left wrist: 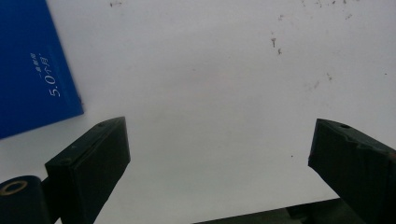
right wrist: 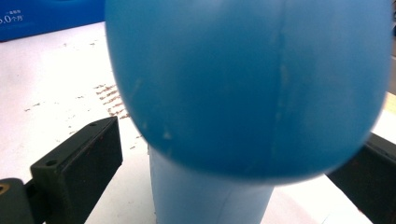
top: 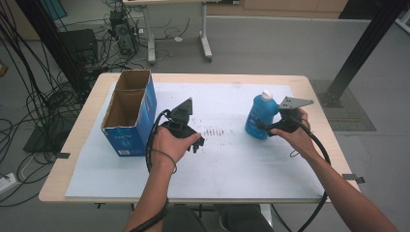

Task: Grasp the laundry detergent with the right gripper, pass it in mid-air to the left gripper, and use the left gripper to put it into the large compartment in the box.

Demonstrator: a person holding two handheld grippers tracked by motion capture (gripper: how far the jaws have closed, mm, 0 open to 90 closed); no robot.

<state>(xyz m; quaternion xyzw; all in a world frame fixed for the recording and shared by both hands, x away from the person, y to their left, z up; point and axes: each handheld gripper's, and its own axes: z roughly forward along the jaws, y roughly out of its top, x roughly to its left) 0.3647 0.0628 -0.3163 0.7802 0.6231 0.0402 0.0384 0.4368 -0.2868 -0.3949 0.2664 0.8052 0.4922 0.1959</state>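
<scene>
While both hands work over the white sheet, the stock reads as follows.

Bottles: one, a blue bottle [top: 260, 118] with a white cap, upright at about 3 o'clock of the sheet's middle.
Boxes: one, an open blue carton [top: 131, 112] standing at 9 o'clock, near the sheet's left edge.
Grippers: two, the left gripper [top: 193, 140] at the sheet's middle and the right gripper [top: 267, 129] at the bottle's 4 o'clock side.
Table: one, wood-edged [top: 80, 137], covered by a white sheet [top: 232, 159].
Left jaws: wide apart over bare sheet, nothing between them.
Right jaws: spread either side of the bottle; whether they touch it I cannot tell.
High view adds: the carton's open top, the bottle's cap, both forearms, cables on the floor.
Left gripper view adds: white print on the carton [left wrist: 32, 70] at 10 o'clock, small specks on the sheet.
Right gripper view adds: the bottle [right wrist: 247, 88] close and blurred, scuff marks on the sheet at 9 o'clock, the carton's edge at 11 o'clock.
</scene>
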